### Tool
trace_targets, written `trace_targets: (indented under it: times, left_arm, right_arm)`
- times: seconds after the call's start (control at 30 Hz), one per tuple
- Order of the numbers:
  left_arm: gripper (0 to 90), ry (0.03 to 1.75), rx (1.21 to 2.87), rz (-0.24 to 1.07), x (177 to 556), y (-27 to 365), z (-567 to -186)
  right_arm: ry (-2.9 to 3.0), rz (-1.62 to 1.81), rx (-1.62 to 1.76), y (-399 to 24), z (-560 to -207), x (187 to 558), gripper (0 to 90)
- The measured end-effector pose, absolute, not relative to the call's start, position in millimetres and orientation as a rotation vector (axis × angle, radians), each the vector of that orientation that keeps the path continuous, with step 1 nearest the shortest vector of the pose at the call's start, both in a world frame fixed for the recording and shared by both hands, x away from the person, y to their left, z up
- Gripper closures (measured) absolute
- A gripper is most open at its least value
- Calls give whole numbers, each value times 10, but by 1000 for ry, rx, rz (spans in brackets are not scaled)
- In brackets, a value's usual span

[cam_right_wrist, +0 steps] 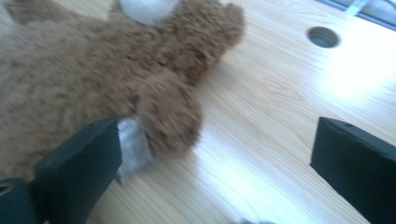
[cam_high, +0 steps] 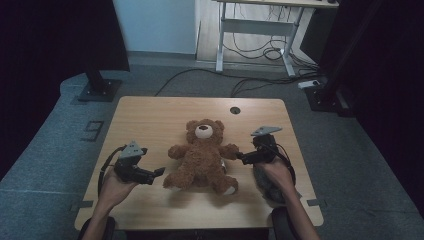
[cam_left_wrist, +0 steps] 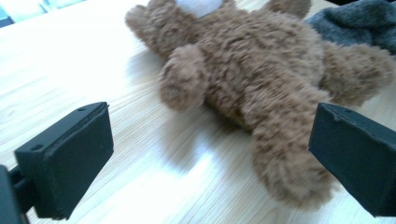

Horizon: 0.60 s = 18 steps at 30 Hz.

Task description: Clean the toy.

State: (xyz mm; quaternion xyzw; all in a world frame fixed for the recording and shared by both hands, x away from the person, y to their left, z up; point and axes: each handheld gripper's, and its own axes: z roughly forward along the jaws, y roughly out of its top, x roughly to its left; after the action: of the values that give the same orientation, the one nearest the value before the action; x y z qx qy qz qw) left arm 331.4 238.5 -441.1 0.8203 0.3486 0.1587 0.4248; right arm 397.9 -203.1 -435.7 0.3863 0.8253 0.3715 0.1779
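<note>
I see the fluffy brown plush teddy bear (cam_high: 204,156) lying on its back in the middle of the pale wooden table (cam_high: 150,112) — my landmark. My left gripper (cam_high: 161,172) sits just off the bear's lower leg, jaws spread wide and holding nothing. My right gripper (cam_high: 239,155) — equally released — hovers beside the bear's outstretched arm, near its white sewn-in label (cam_right_wrist: 133,147).

Teddy bear (cam_high: 202,157) lies on the table (cam_high: 150,120), mid-table. Left gripper (cam_high: 159,173) is just left of the bear, right gripper (cam_high: 240,156) just right, cable hole (cam_high: 235,110) behind it.
</note>
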Motion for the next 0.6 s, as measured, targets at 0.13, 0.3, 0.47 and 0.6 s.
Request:
trace_targets:
  times: [0.13,0.3,0.47,0.6]
  left_arm:
    - [0,912,2027,424,3317,2533,-4463]
    - [0,964,2025,454,3336,2677,-4644]
    - [0,1005,2035,481,3358,2783,-4855]
    - [0,1030,2047,497,3371,2848,-5000]
  right_arm:
    - [2296,1042,1111,-2198,-4321,3898,6]
    - [2251,1007,1133,-2397,-4316,3774,6]
    - [2188,974,1184,-2634,-4381,3648,6]
    - [2133,929,1258,-2846,-4546,3588,7]
